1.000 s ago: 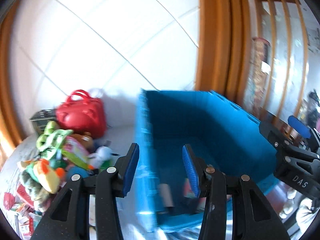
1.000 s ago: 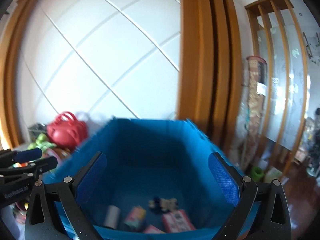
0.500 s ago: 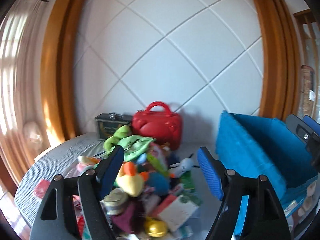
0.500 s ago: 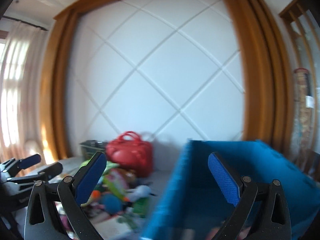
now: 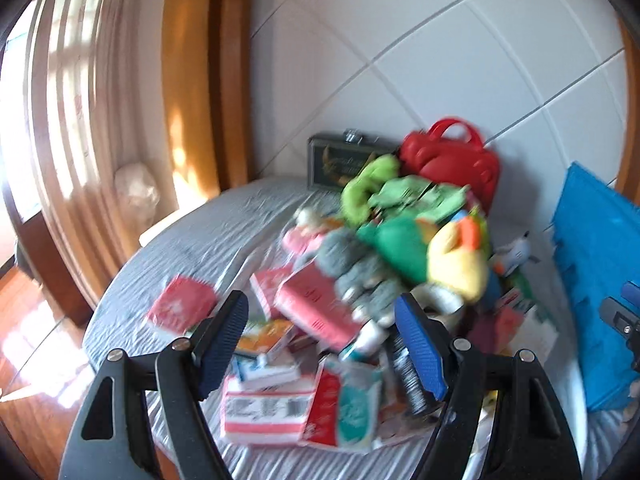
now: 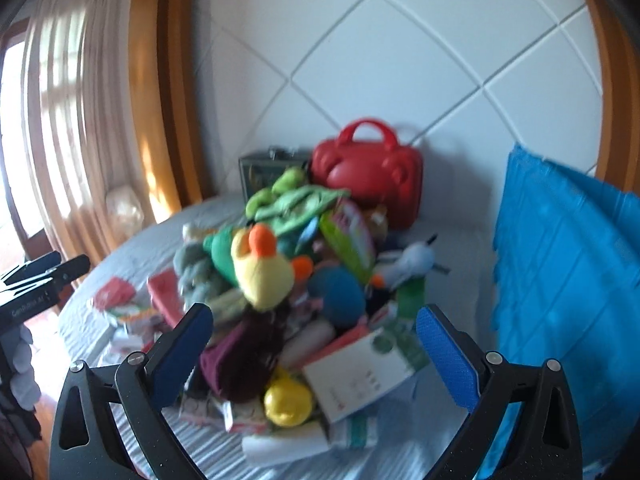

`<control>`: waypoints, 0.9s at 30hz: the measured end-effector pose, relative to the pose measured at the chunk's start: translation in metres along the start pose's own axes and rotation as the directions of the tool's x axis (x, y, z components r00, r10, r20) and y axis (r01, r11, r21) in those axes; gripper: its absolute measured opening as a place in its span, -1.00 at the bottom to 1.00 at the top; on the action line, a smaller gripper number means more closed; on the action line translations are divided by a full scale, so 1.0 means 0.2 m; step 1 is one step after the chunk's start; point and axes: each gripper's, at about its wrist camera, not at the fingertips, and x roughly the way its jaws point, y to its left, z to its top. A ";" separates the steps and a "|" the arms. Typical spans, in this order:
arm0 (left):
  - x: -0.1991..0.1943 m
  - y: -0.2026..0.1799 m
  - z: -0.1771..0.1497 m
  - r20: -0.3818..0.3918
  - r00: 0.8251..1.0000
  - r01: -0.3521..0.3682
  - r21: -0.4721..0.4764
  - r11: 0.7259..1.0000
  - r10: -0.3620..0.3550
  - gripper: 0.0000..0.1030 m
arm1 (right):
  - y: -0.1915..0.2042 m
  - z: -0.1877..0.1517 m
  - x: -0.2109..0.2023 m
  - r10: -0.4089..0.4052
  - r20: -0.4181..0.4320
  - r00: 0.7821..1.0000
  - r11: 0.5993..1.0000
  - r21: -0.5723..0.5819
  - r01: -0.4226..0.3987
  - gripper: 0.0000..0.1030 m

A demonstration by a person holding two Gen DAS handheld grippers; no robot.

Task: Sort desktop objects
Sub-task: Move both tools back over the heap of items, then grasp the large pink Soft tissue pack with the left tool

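Left wrist view shows our left gripper (image 5: 322, 342) with its jaws spread wide and nothing between them, hanging over the near edge of the pile of toys and packets (image 5: 384, 280) on the grey-covered table (image 5: 224, 232). Our right gripper (image 6: 316, 346) is likewise agape and empty, aimed at the same heap from its other flank. We take the yellow plush duck (image 6: 262, 272) as our landmark: it sits on top of the pile, with the red handbag (image 6: 368, 172) behind it against the wall and the blue crate (image 6: 560, 264) well off to its right. Below the duck, toward us, lie a yellow ball (image 6: 287, 402) and a white box (image 6: 360, 376); to the duck's left lie flat red packets (image 5: 182, 308).

We judge the risks to come mostly from the heap itself. Things are stacked loosely on one another, so closing on a low item beneath the duck could pull the plush off or send the ball rolling toward the table edge. Both views are blurred, so we could misjudge which item sits between the fingers and pinch two at once. With both grippers converging on one pile, they may also knock each other.
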 end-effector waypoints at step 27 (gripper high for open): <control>0.87 1.14 -0.08 -0.386 0.912 -0.158 -0.016 0.987 0.140 0.47 | 0.35 -0.06 0.60 -0.049 -0.279 0.959 0.999 -0.013 0.047 1.00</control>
